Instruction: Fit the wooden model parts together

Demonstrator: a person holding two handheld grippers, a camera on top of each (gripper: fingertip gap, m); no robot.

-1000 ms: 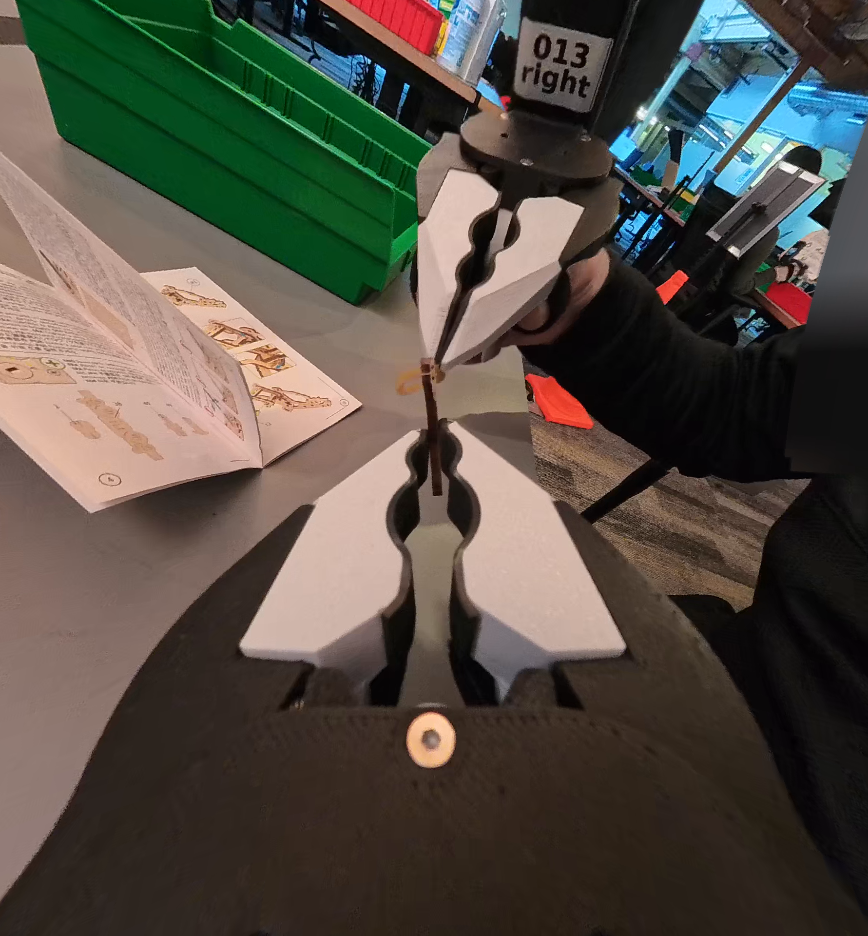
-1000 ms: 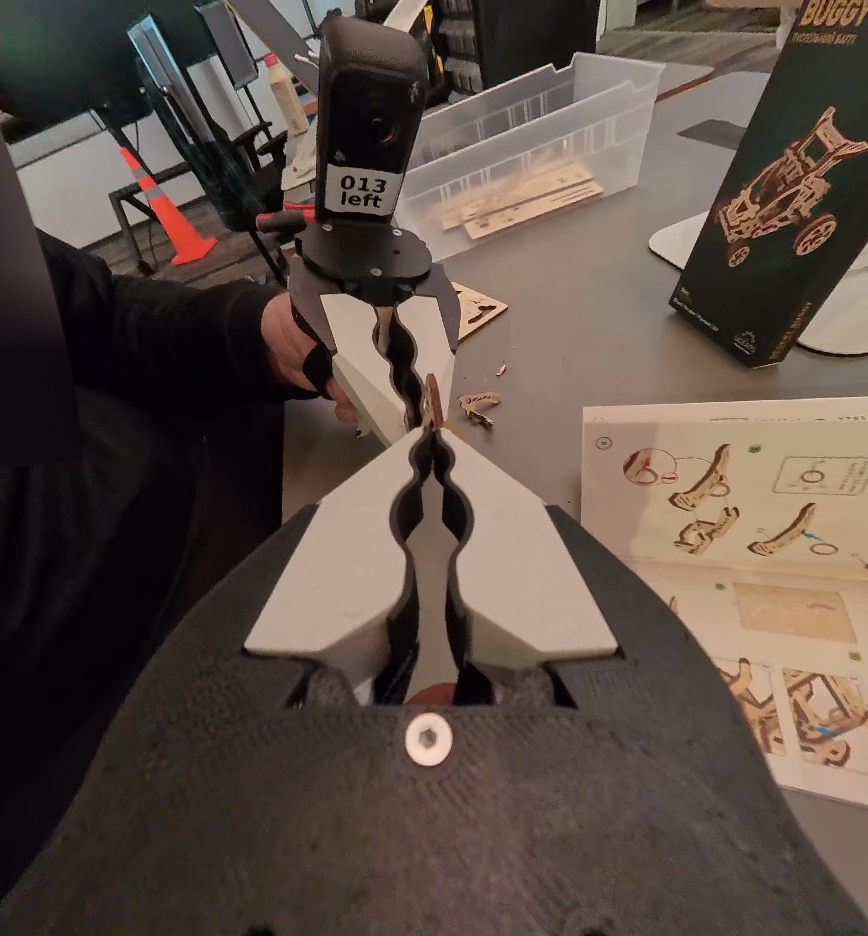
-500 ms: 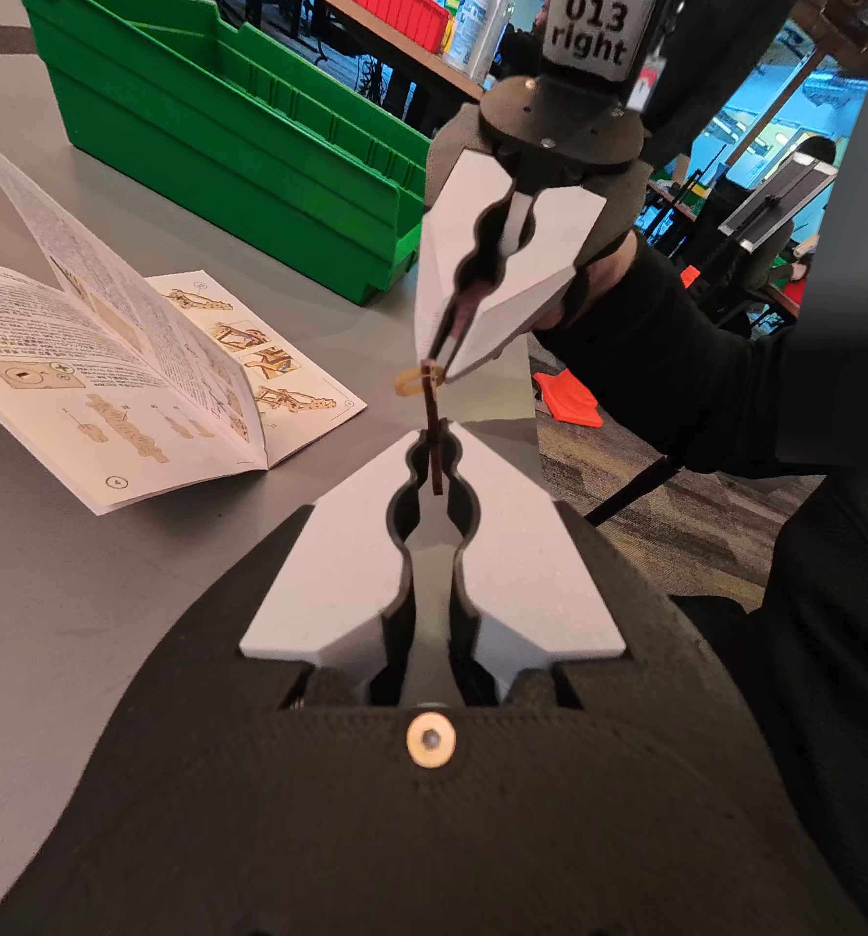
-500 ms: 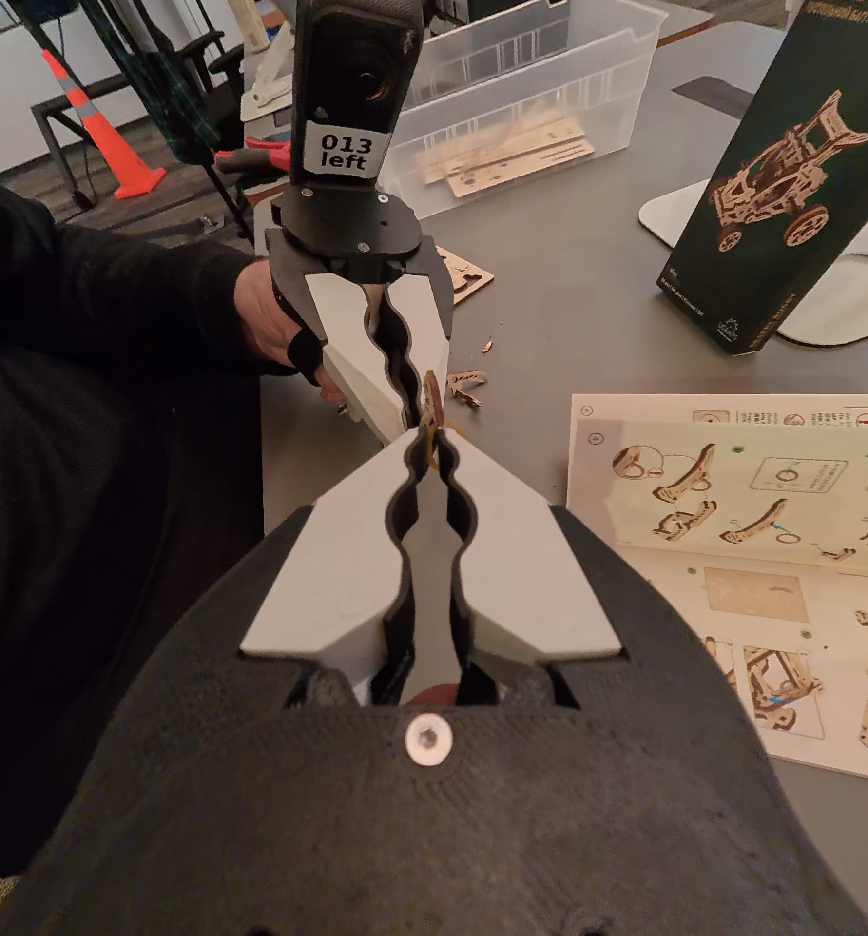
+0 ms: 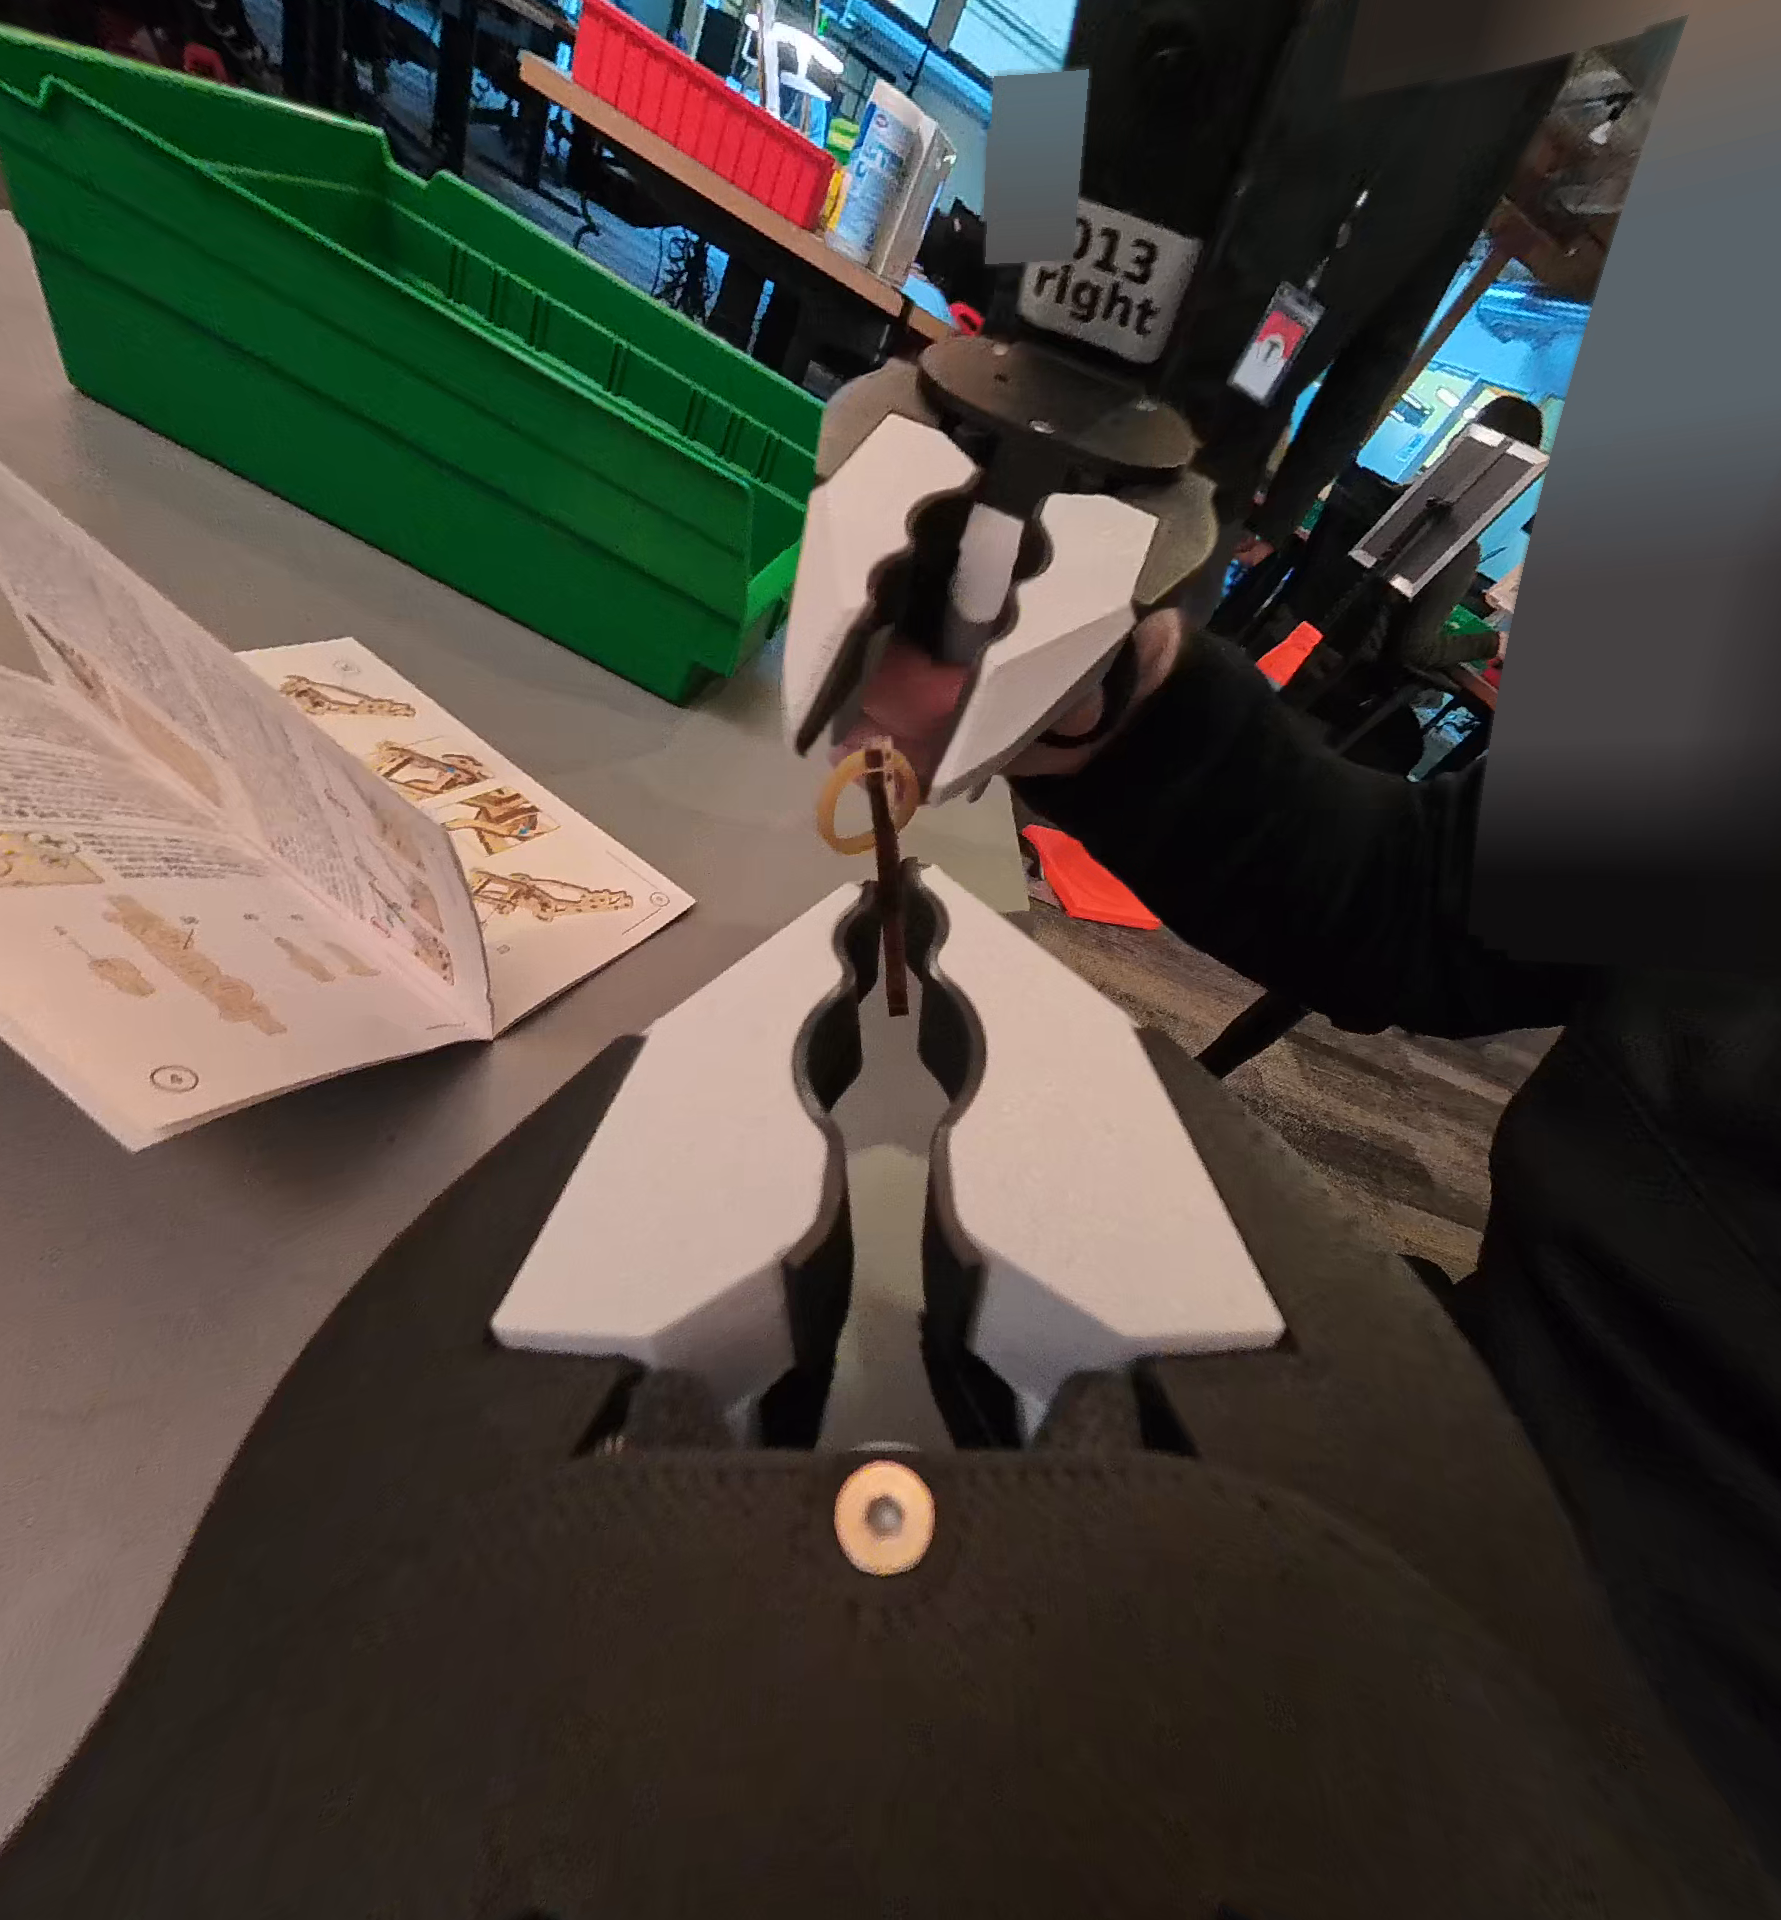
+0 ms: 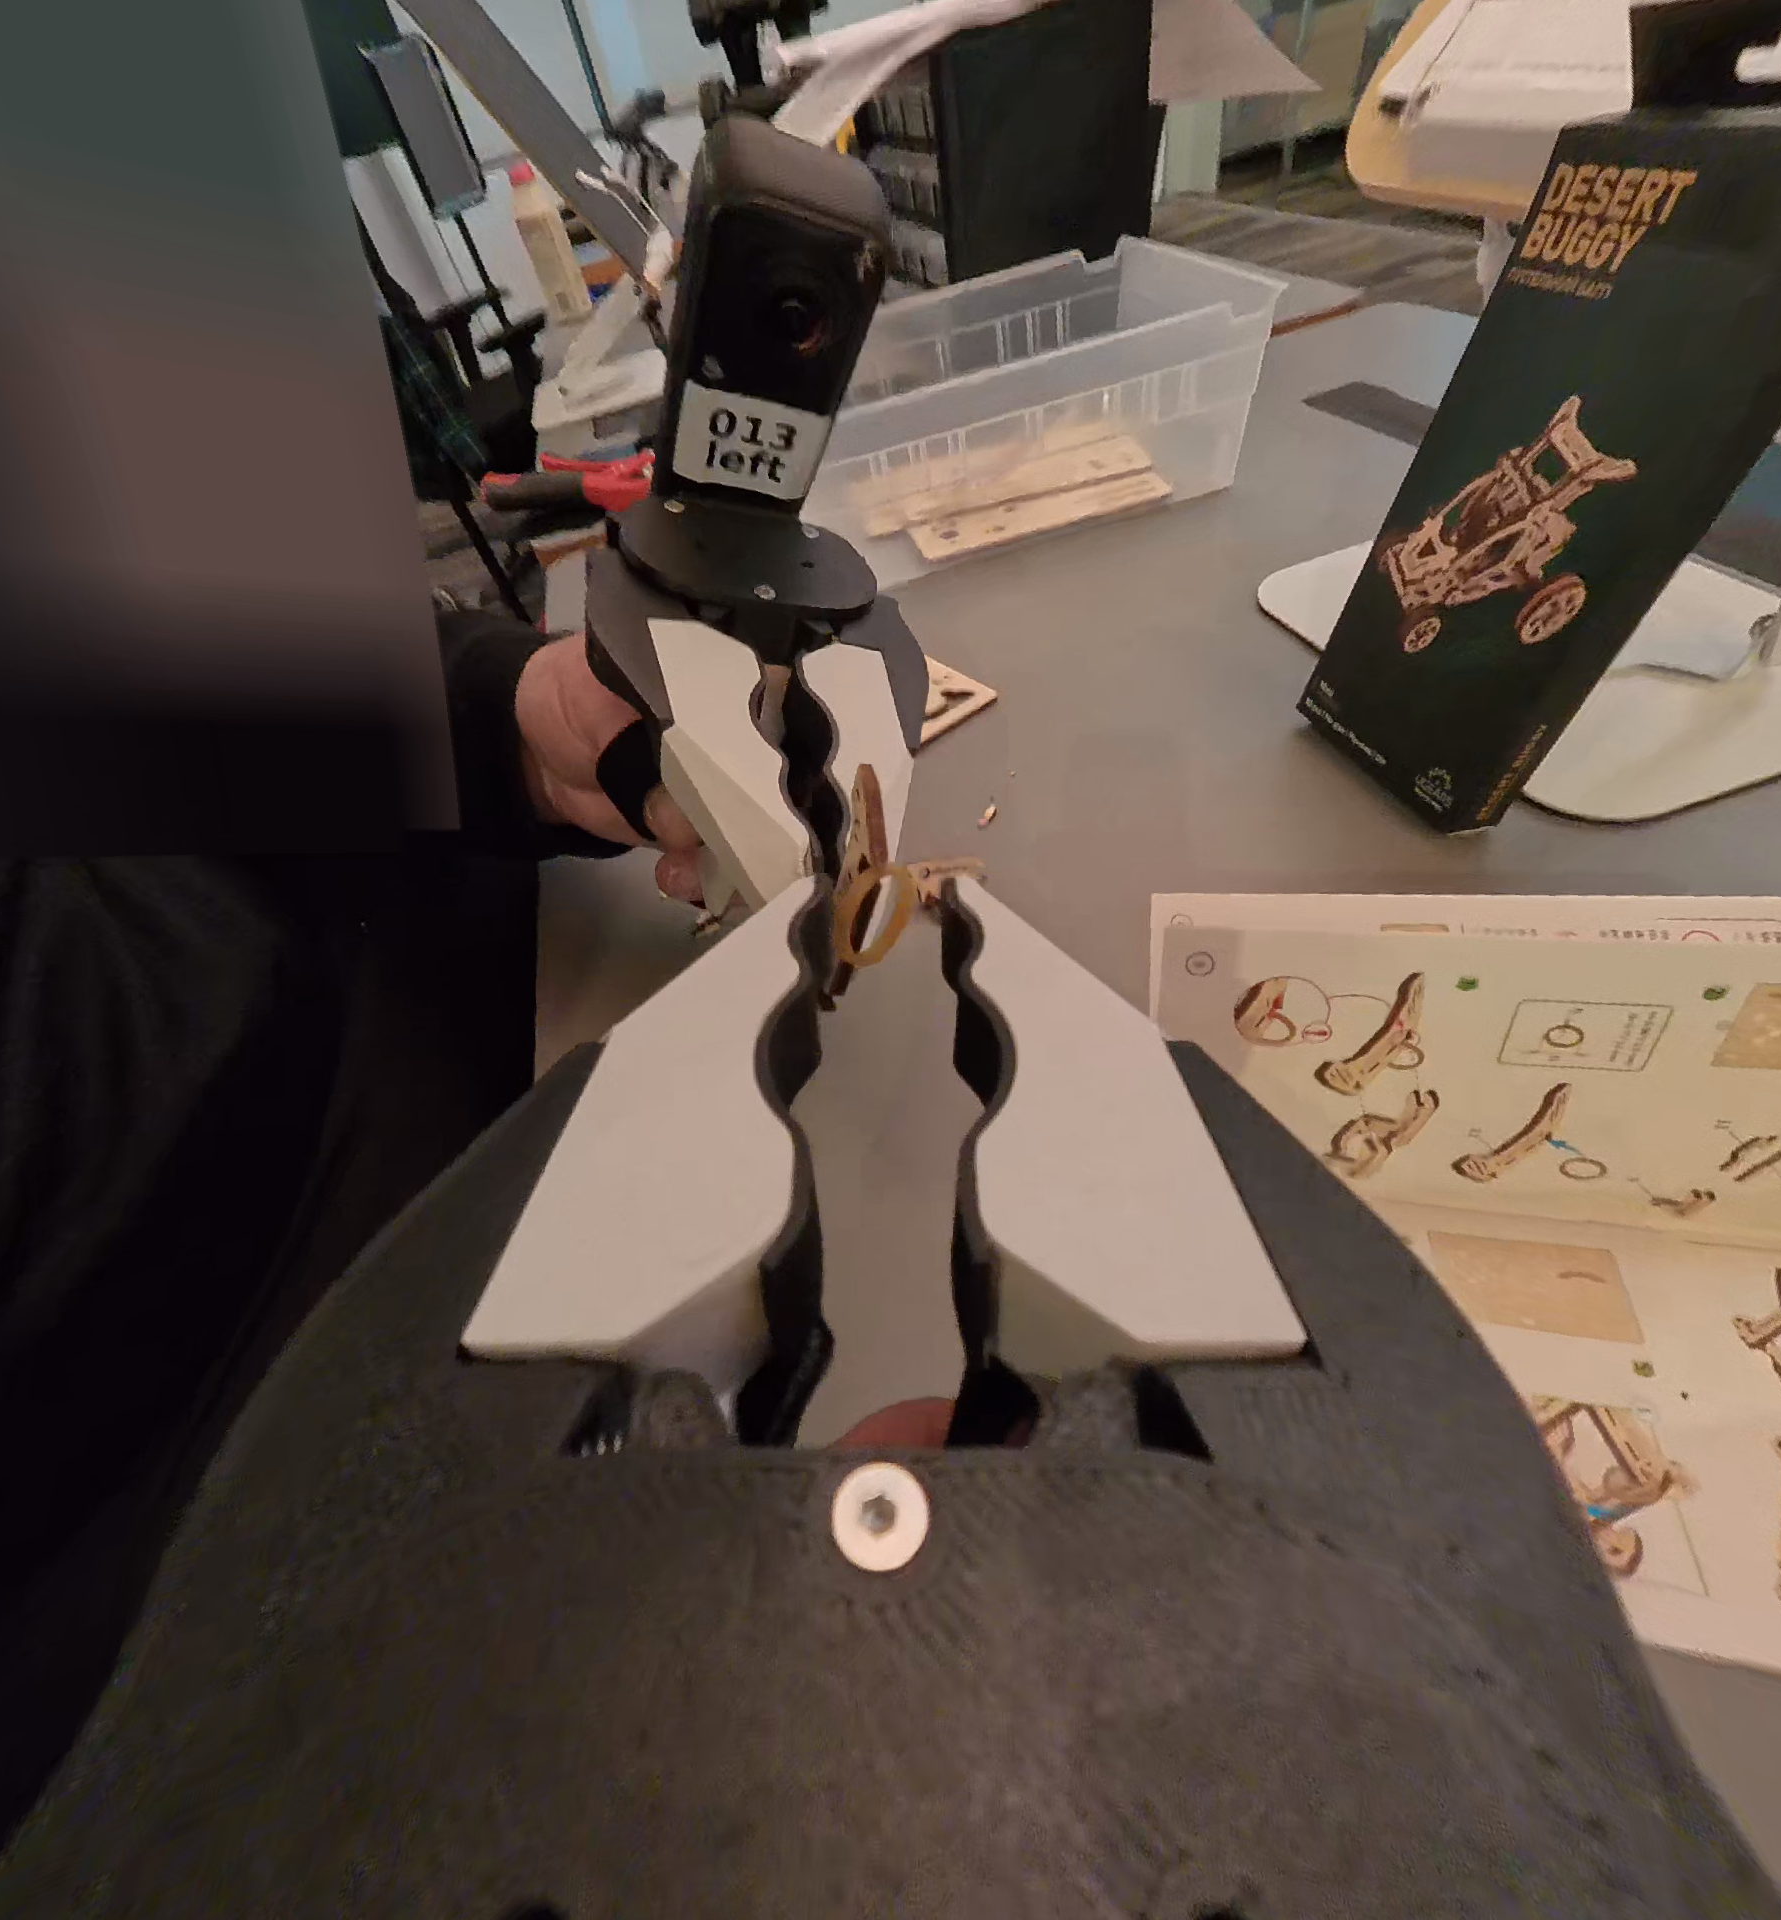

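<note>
Here the left gripper (image 5: 891, 894) is clenched on a thin dark wooden strip (image 5: 888, 914), seen edge-on, so its outline is hard to read. A tan rubber band (image 5: 850, 805) loops round the strip's far end. The right gripper (image 6: 881, 914) stands released, its fingers either side of the band without pressing it. Both are above the desk's (image 6: 1125, 727) near edge; the instruction booklet (image 6: 1488, 1143) is cut off at the frame's right.

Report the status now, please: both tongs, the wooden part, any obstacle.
Left tongs shut on thin wooden part. Right tongs open, off the part. Tan ring hangs on the part's end. Nothing between the tongs.
</note>
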